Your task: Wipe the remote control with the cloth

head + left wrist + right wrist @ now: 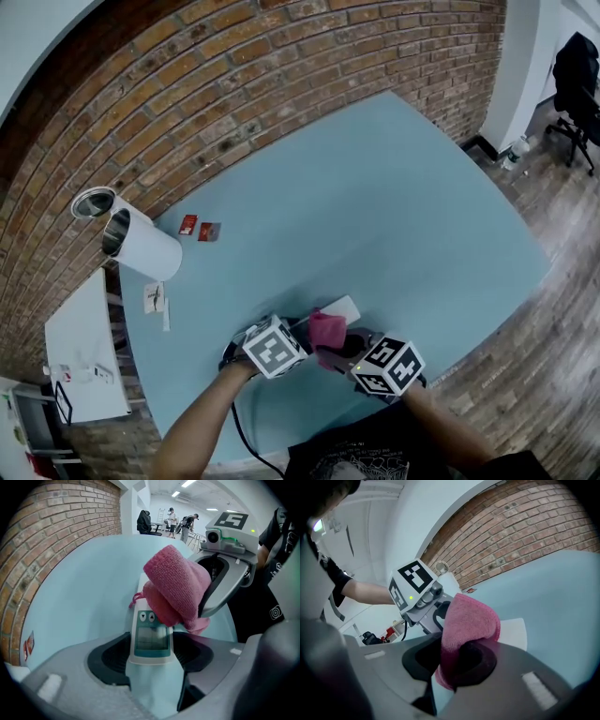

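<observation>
Left gripper view looks down the left gripper (151,660), whose dark fingers (110,660) are closed from both sides on the near end of a white remote control (150,639). The remote control's small grey display and two arrow buttons face up just beyond the fingers, and its body runs away from the camera over the light blue counter (79,597). A folded pink cloth (176,590) lies on top of the remote control past the buttons and covers its middle. In the right gripper view, the right gripper (457,660) has its fingers (480,663) clamped on a bunched fold of that cloth. The rest of the cloth stands up in a rounded hump, and a white corner of the remote control shows beside it. From the head view, both grippers sit close together near the counter's edge closest to the person, with the cloth between them and the remote control's far end poking out beyond it. Whether the remote control rests on the counter cannot be told. Well apart, near the brick wall (281,66), two white cylindrical containers (141,246) lie beside two small red cards (188,224).
</observation>
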`<state>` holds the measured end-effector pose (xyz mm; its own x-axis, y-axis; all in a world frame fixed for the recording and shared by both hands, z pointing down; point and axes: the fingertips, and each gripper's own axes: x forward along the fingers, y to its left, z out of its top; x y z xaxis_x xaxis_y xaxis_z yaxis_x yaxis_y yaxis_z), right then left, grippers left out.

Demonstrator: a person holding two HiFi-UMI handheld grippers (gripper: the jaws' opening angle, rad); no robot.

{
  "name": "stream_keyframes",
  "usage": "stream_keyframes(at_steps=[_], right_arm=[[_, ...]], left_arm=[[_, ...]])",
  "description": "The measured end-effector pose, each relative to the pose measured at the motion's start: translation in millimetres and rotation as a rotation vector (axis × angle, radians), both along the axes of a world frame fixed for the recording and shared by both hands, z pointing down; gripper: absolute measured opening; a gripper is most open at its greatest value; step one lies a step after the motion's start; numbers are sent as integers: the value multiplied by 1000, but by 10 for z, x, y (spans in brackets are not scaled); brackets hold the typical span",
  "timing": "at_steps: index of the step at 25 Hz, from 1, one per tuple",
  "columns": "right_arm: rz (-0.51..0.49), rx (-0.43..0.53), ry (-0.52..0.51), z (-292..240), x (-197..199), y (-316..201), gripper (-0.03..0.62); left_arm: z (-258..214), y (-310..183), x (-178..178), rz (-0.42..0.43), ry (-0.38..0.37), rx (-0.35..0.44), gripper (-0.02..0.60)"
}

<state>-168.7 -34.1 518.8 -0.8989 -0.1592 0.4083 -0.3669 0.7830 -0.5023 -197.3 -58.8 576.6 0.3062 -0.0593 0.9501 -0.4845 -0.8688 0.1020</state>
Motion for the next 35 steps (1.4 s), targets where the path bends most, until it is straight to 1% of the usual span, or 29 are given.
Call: stream_keyframes(at_steps=[5,8,12,14,17,24,28,31,35], right_arm=[[-35,6,-17,-113,-26,-91,66],[-41,70,-23,-301,-68,-357,64],[-31,155,-4,-452,-182,-787,64],[-30,184,14,-463,-263,-958,64],[-62,214,54,-376,-418,-1084,66],[-208,217,114,-107,-720,-1039,64],[-282,226,137,-36,-816,-986,66],[-292,226,140,-17,-781,-1029,64],[-268,214,139,-4,-660,-1127,66]], left_arm=[[-2,7,10,8,-5,0,279],[9,34,-2,20,-15,-12,281],[2,31,14,19,-24,-18,281],[-15,19,28,17,-22,-17,281],[-21,26,30,12,-26,-22,281],[-9,19,25,14,-24,-21,281],[-7,27,2,18,-25,-28,281],[-3,20,0,20,-30,-32,281],[-7,25,-7,20,-36,-37,282]])
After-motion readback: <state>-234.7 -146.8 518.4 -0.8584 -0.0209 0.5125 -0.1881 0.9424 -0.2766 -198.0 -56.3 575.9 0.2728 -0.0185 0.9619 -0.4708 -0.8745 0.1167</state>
